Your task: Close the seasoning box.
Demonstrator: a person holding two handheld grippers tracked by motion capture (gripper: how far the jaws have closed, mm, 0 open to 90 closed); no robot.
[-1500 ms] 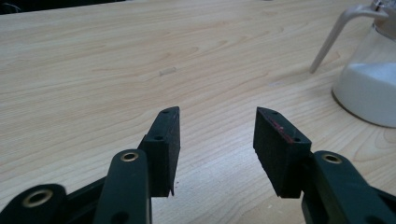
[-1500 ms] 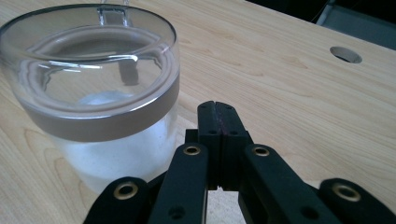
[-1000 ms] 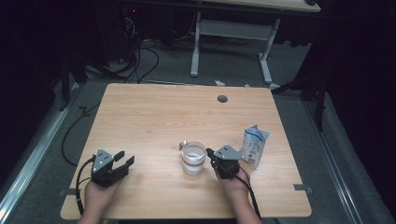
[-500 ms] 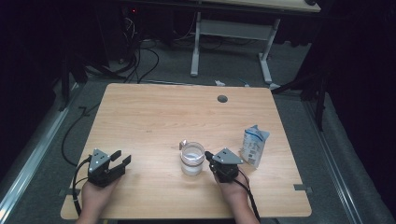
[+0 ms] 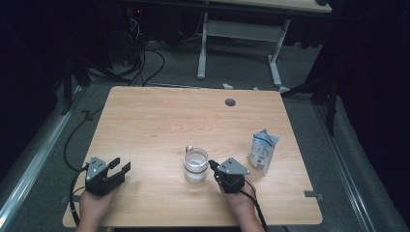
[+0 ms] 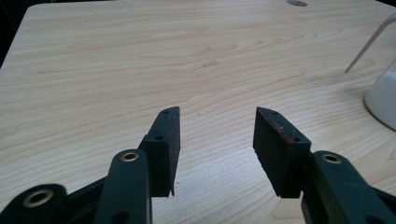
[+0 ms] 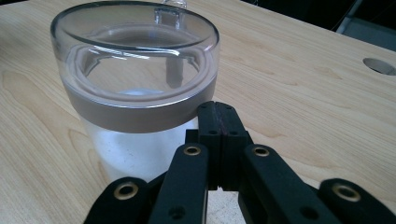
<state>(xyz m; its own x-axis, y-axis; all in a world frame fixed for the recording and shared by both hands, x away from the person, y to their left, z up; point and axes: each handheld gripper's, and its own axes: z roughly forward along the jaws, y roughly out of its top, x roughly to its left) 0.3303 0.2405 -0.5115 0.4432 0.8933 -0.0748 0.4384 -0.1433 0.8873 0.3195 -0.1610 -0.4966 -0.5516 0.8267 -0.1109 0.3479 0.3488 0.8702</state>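
Glass cup [image 5: 195, 165] stands upright on the worktop [image 5: 159, 116], toward its near edge; right tool [image 5: 213, 166] sits just beside the cup's right wall, jaws clenched on nothing, whether touching the glass cannot be told; left tool [image 5: 120, 167] rests well to the cup's left, jaws released, nothing between them; right gripper view adds a handle [image 7: 167, 14] on the cup's far rim and a frosted lower body; high view adds a white-and-blue pouch [image 5: 263, 151] right of the cup, its print too small to read.
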